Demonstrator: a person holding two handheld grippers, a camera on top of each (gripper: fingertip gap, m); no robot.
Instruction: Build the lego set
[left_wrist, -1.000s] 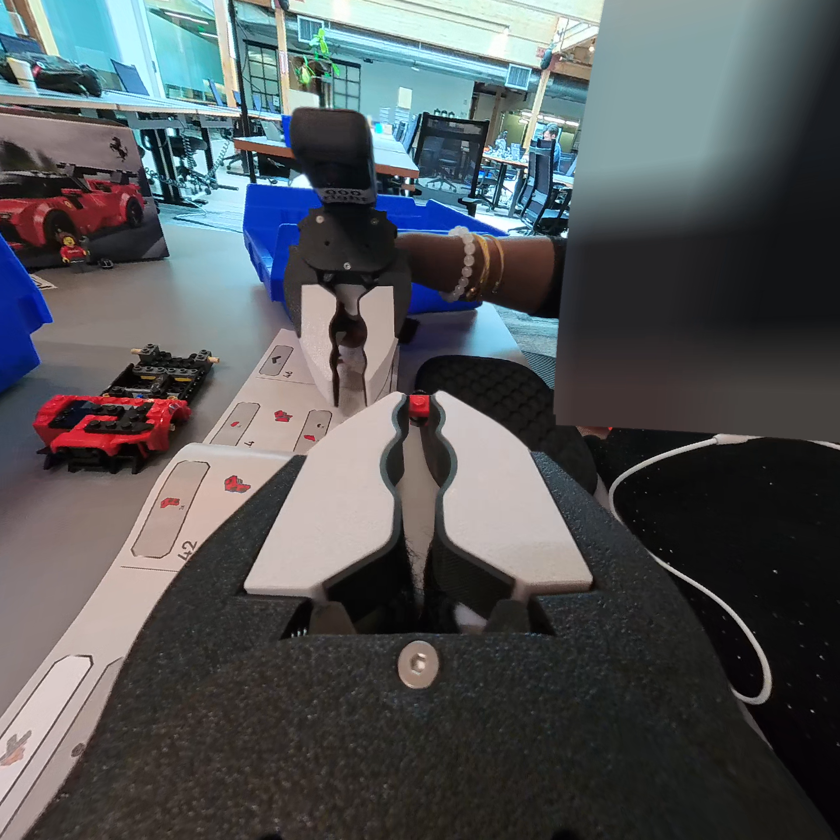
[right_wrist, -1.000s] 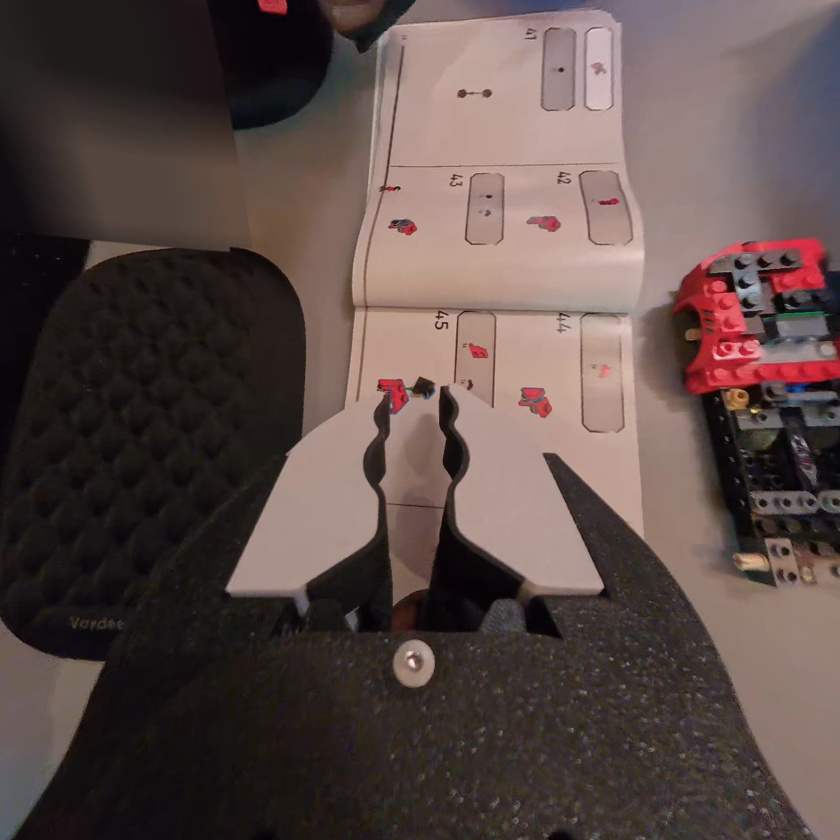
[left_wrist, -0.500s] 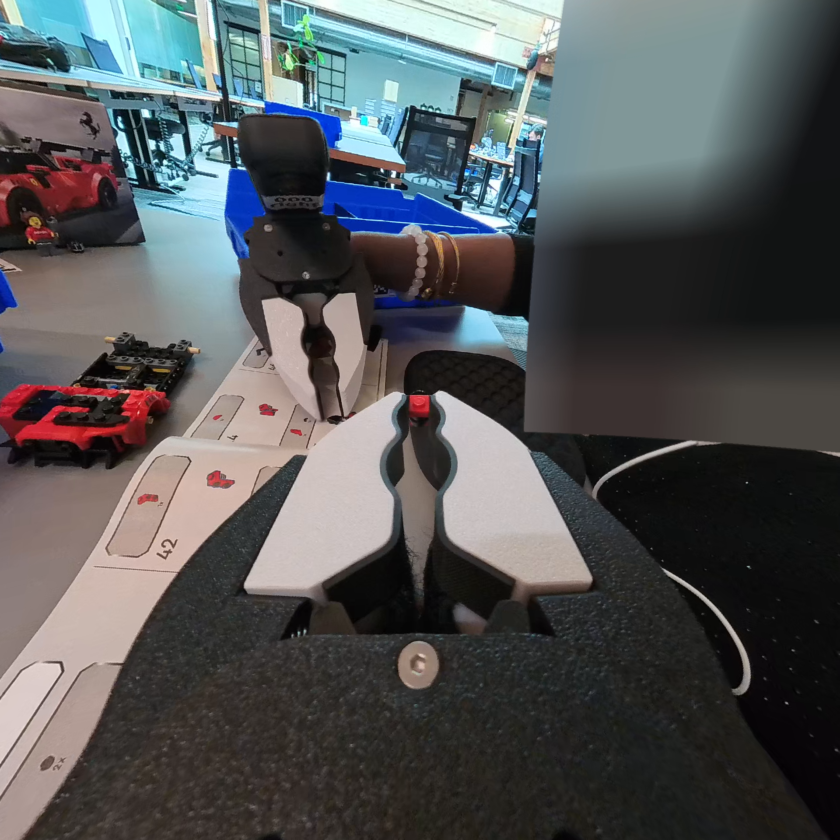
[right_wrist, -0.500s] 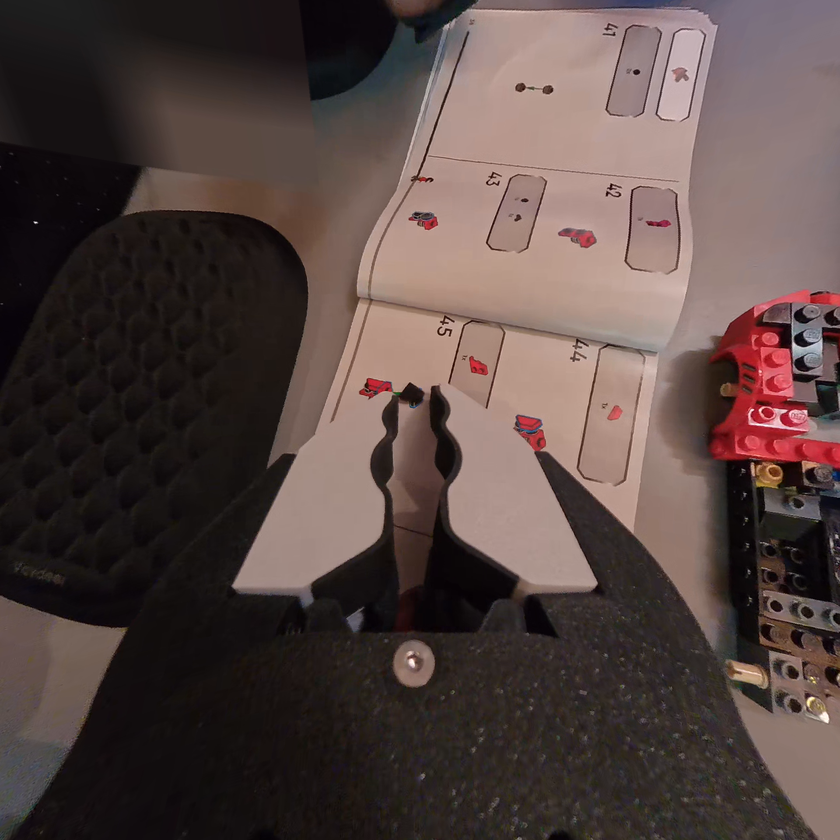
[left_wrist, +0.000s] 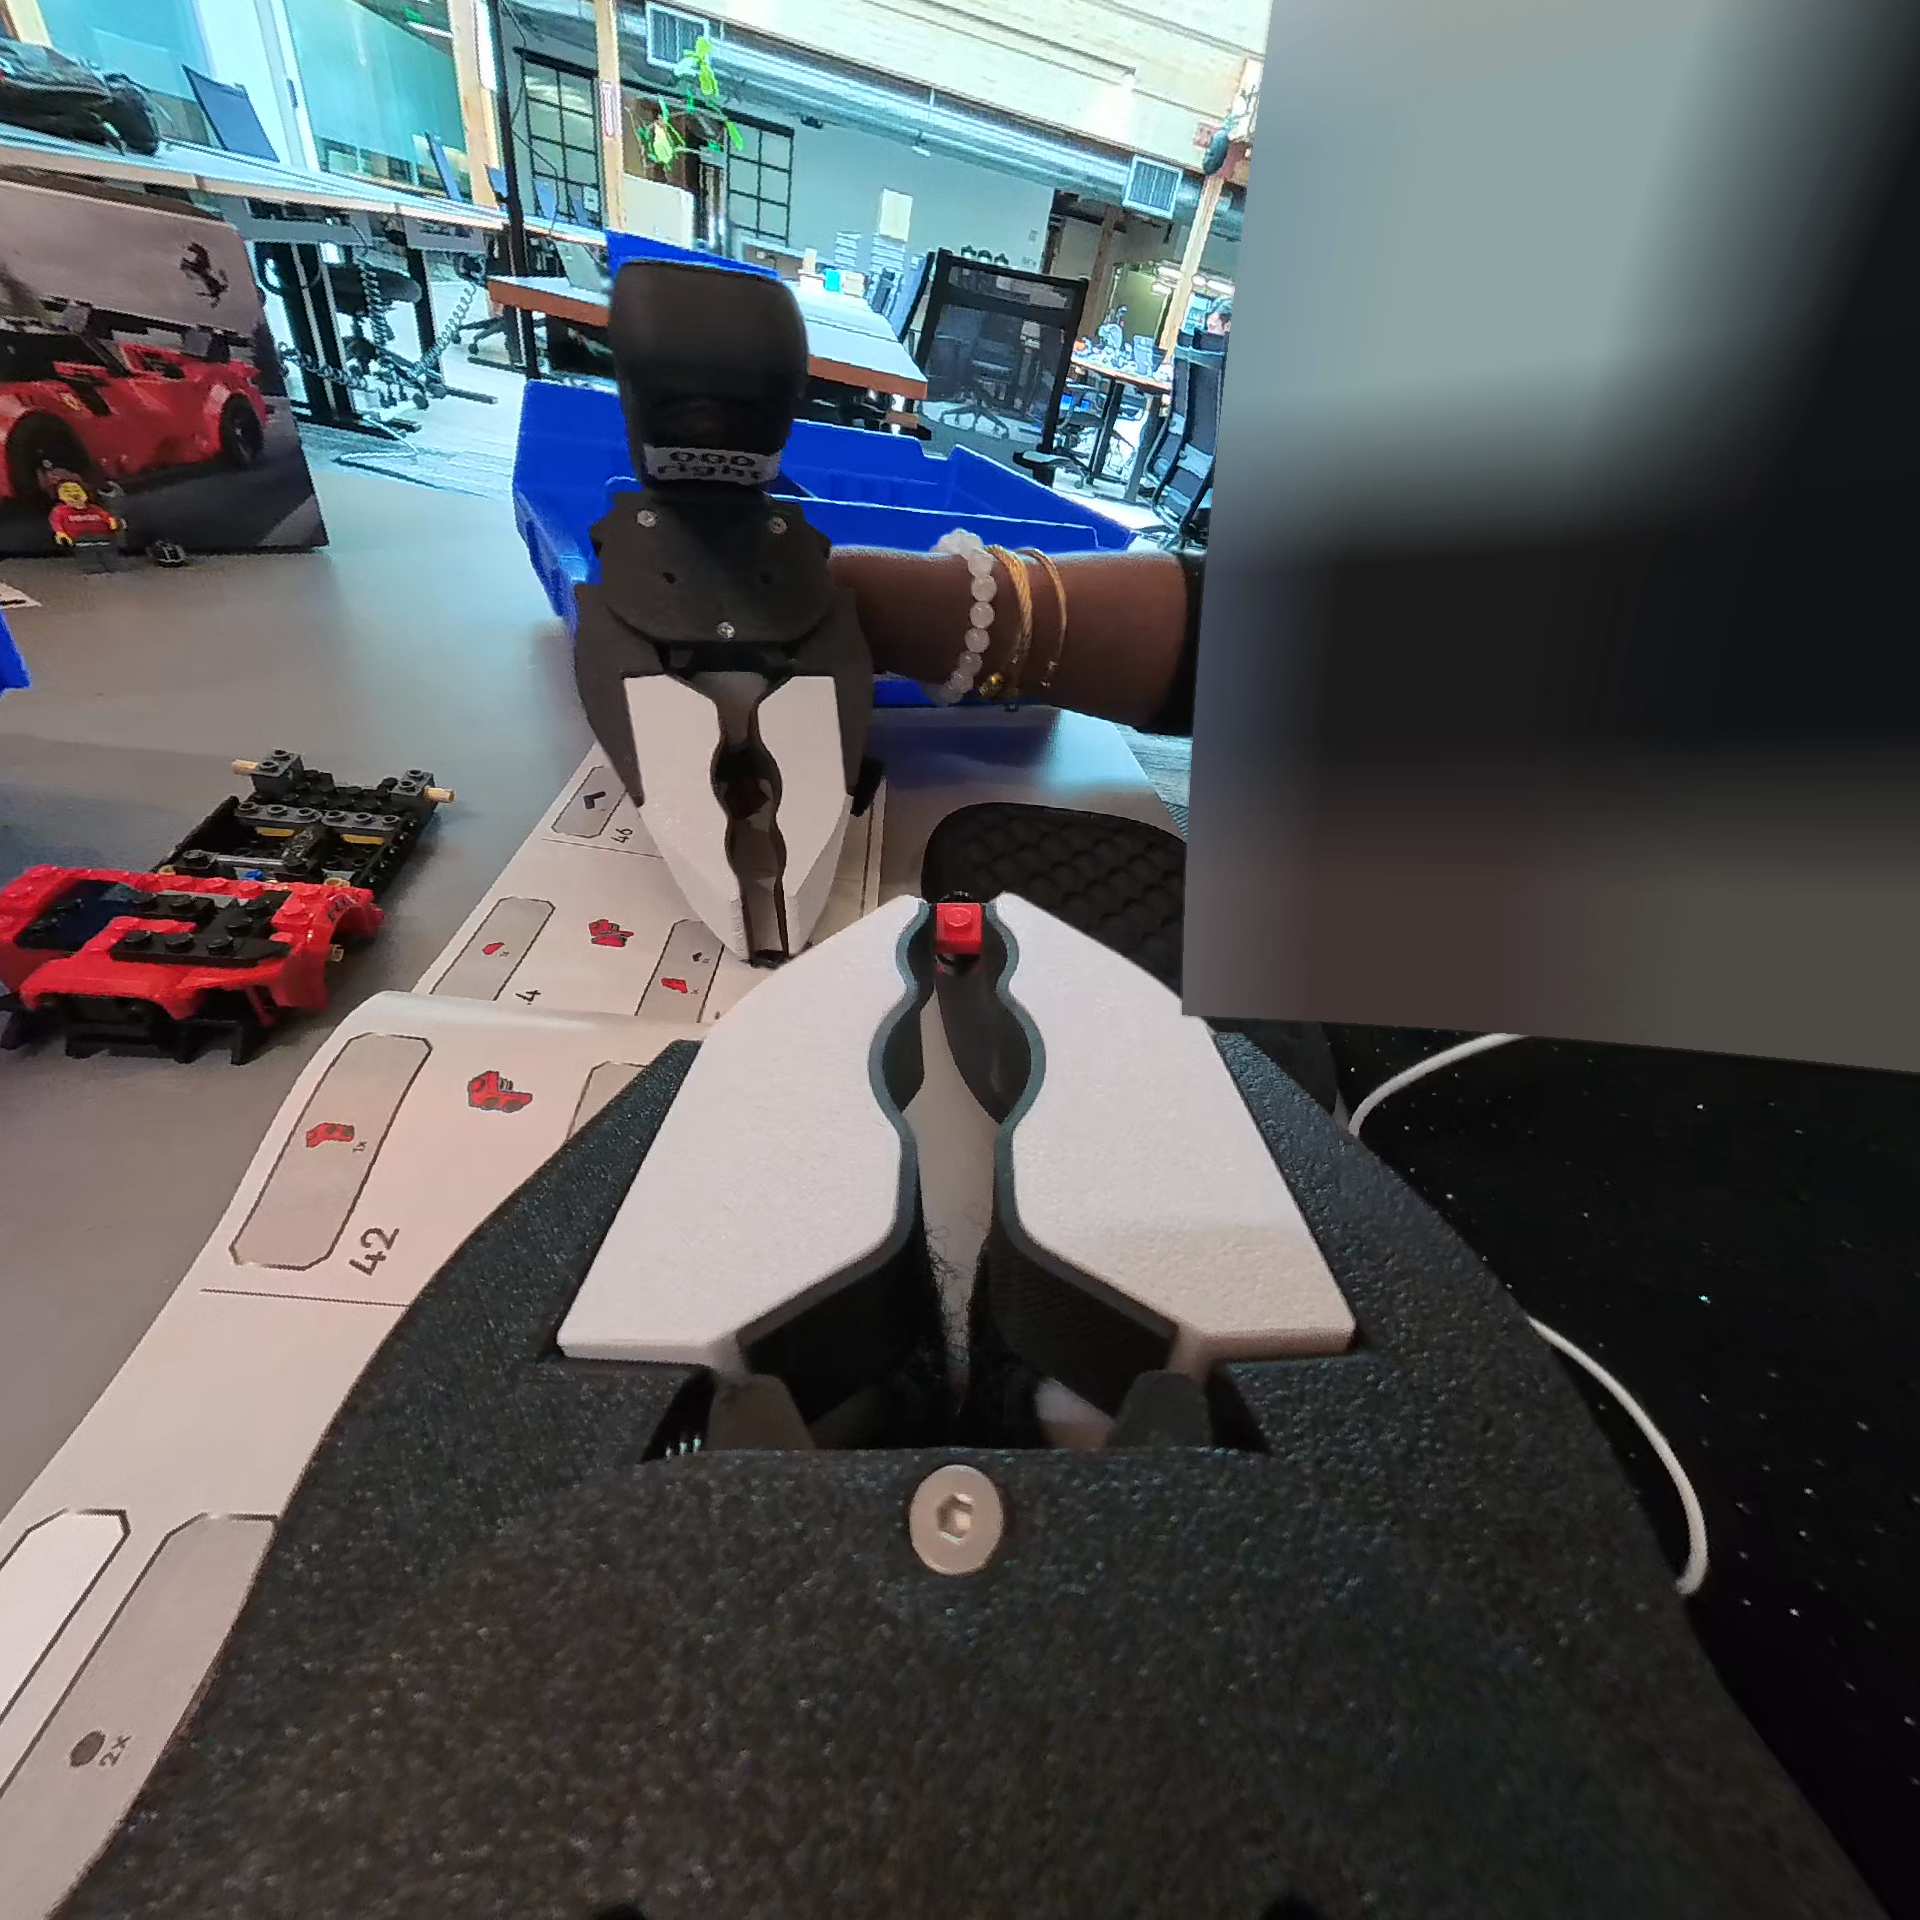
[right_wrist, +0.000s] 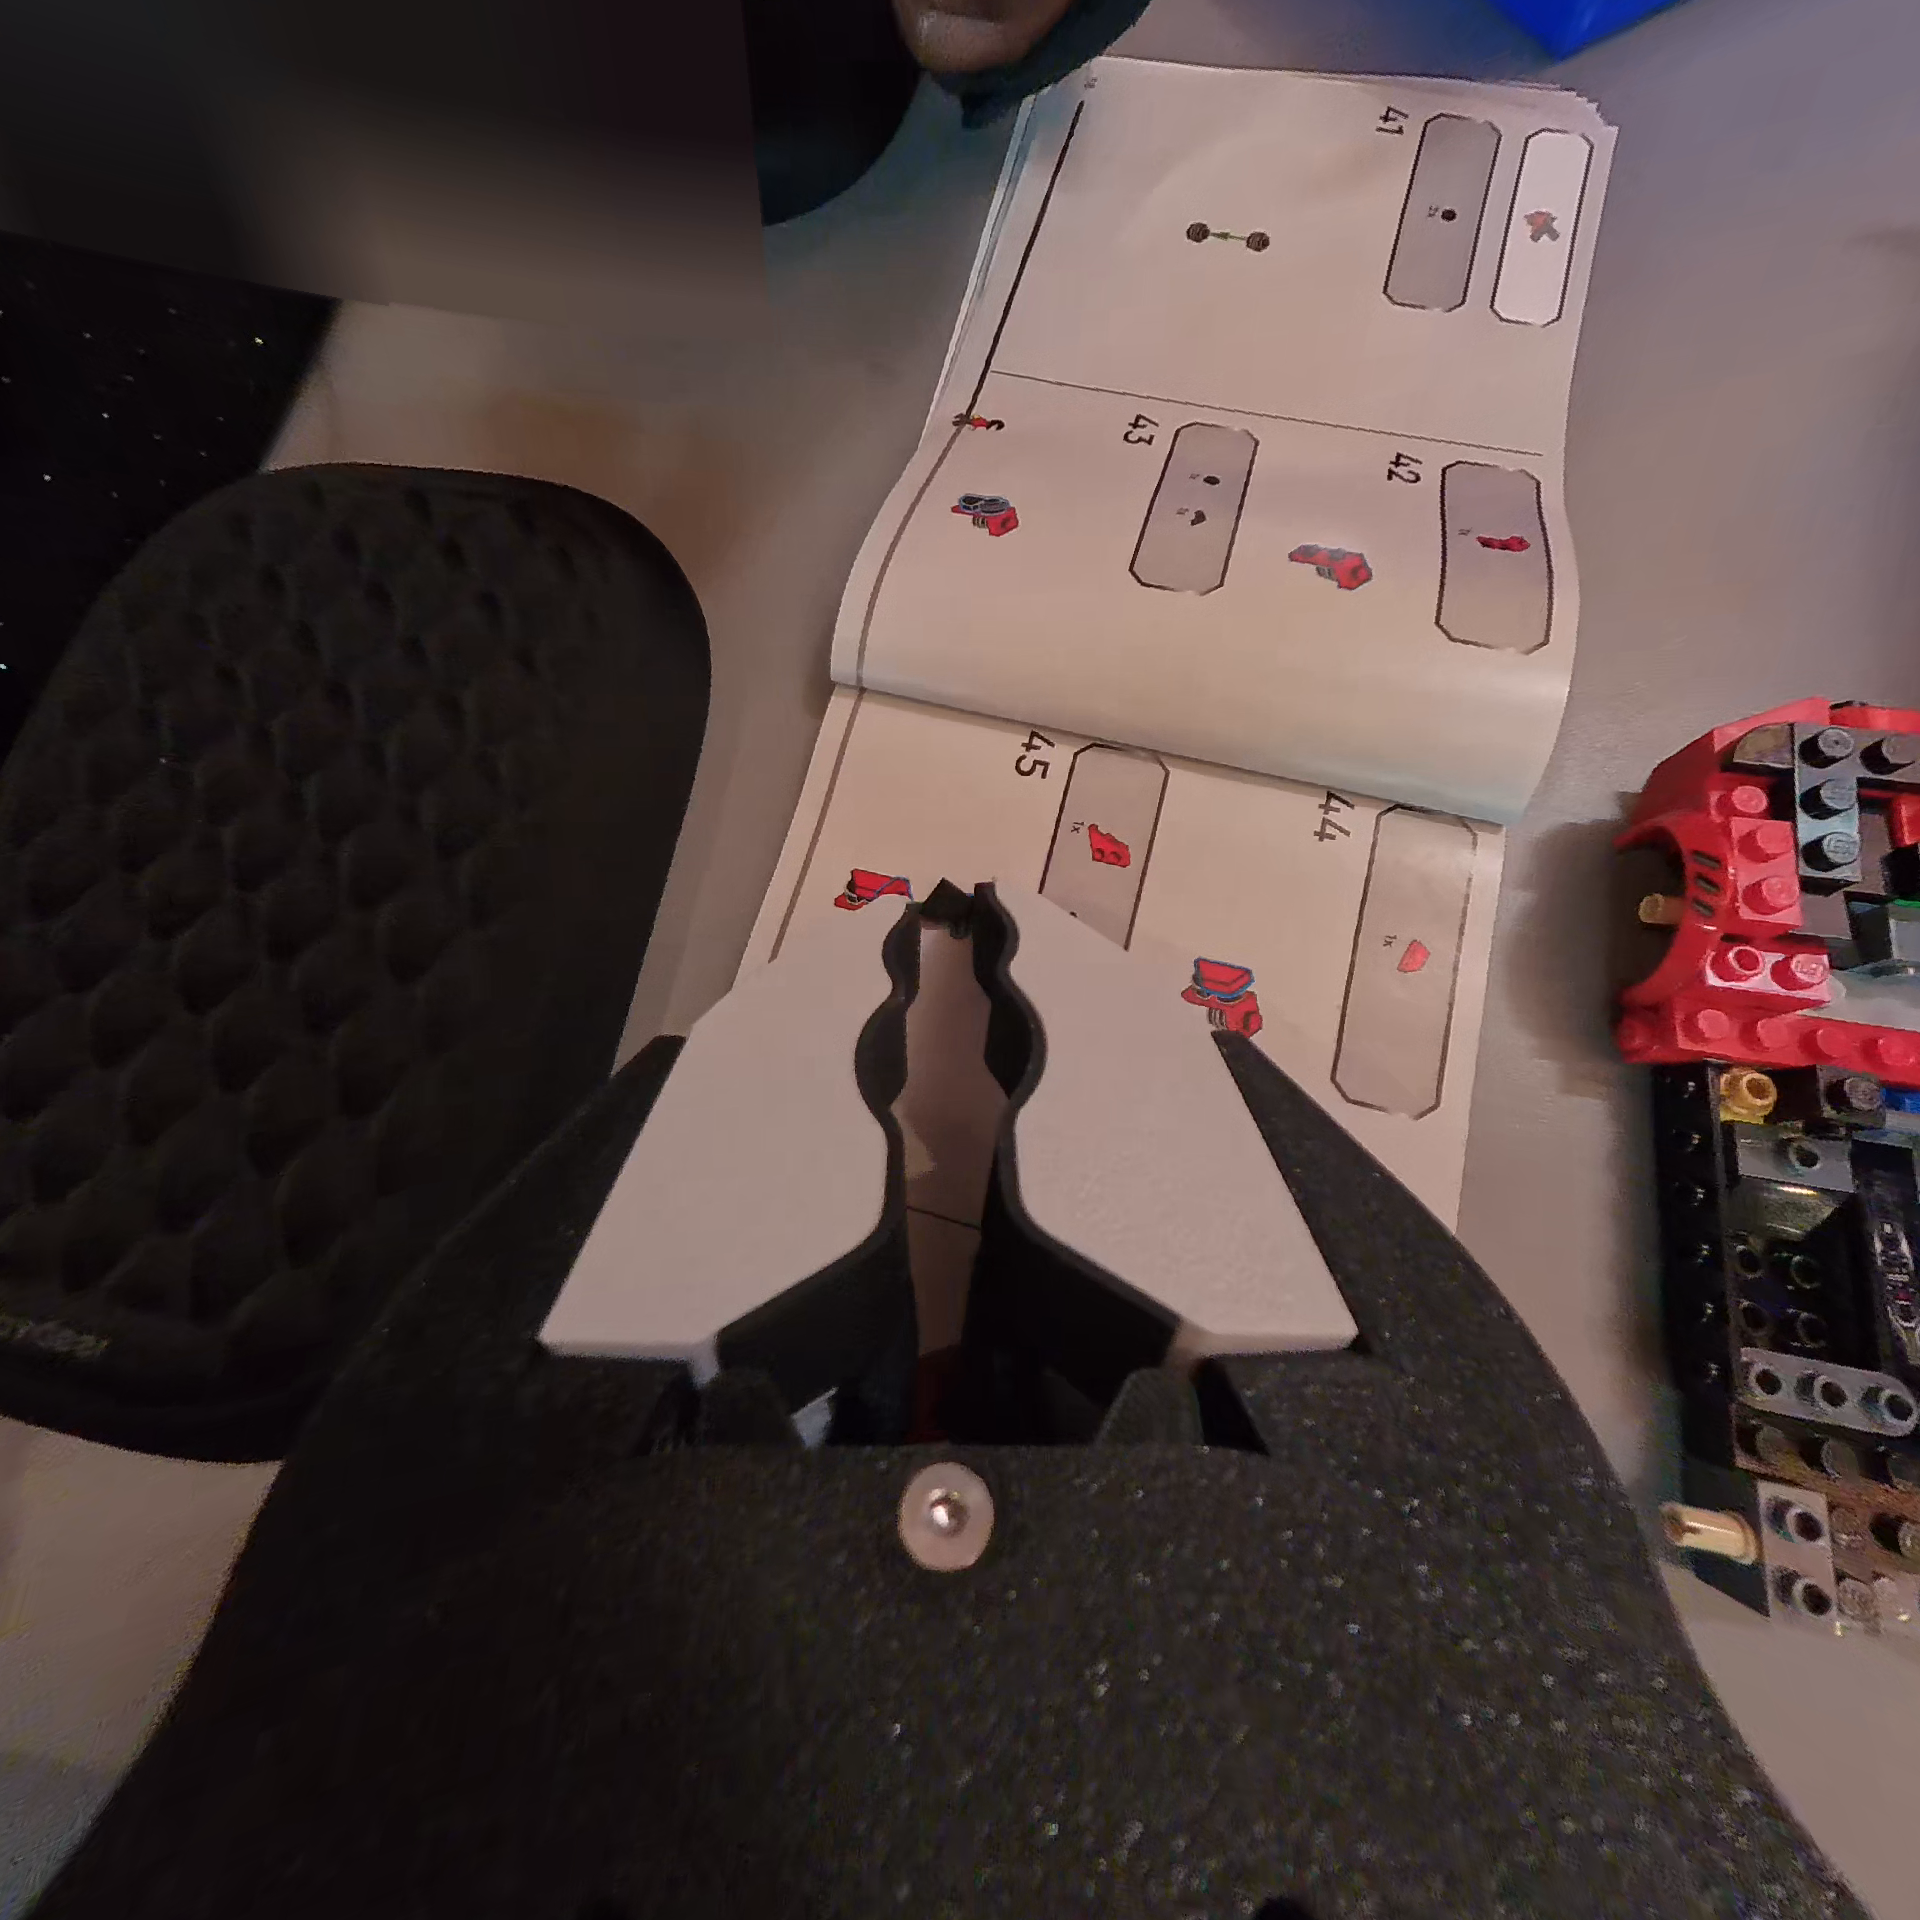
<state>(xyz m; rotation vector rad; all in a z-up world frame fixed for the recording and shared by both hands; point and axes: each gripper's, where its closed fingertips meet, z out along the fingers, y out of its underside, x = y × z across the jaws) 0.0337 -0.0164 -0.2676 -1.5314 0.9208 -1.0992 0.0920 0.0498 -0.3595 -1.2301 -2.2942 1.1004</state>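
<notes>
Currently, left gripper (left_wrist: 957, 920) jaws pinch a red brick (left_wrist: 957, 925) at their tips, 12 o'clock; right gripper (right_wrist: 951, 909) jaws pinch a black piece (right_wrist: 948, 902) likewise.

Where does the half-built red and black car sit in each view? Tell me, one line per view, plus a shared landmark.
Left wrist view: car at the left edge, mid-height, on the table left of the booklet.
Right wrist view: car at the right edge, right of the booklet.
Shared landmark: the open booklet.
</notes>
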